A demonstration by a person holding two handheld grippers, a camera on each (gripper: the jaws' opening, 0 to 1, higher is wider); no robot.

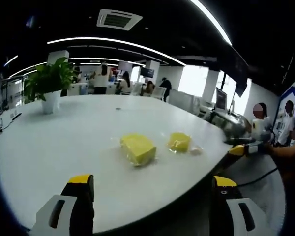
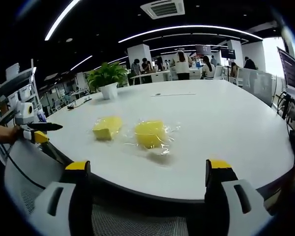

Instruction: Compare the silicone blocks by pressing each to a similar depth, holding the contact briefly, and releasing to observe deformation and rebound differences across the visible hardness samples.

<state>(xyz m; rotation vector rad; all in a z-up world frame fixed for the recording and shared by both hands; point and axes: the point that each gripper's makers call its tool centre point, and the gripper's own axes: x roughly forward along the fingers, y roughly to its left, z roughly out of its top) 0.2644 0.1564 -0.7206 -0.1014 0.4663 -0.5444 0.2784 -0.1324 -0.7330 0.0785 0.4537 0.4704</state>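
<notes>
Two yellow silicone blocks lie on the white round table (image 1: 64, 142). In the left gripper view a wedge-like block (image 1: 137, 149) sits nearer me, and a smaller block (image 1: 179, 142) in clear wrap lies to its right. My left gripper (image 1: 152, 184) hangs open over the table's near edge, well short of both. The right gripper (image 1: 242, 149) shows at the table's right edge. In the right gripper view the wrapped block (image 2: 150, 133) lies ahead and the other block (image 2: 107, 127) to its left. My right gripper (image 2: 148, 171) is open and off the table's edge. The left gripper (image 2: 37, 132) is at the far left.
A potted plant (image 1: 49, 83) in a white pot (image 2: 109, 91) stands on the far side of the table. Cables (image 1: 5, 125) lie at the table's left edge. People (image 1: 102, 78) and desks fill the office behind. A monitor (image 2: 291, 64) and chairs stand at the right.
</notes>
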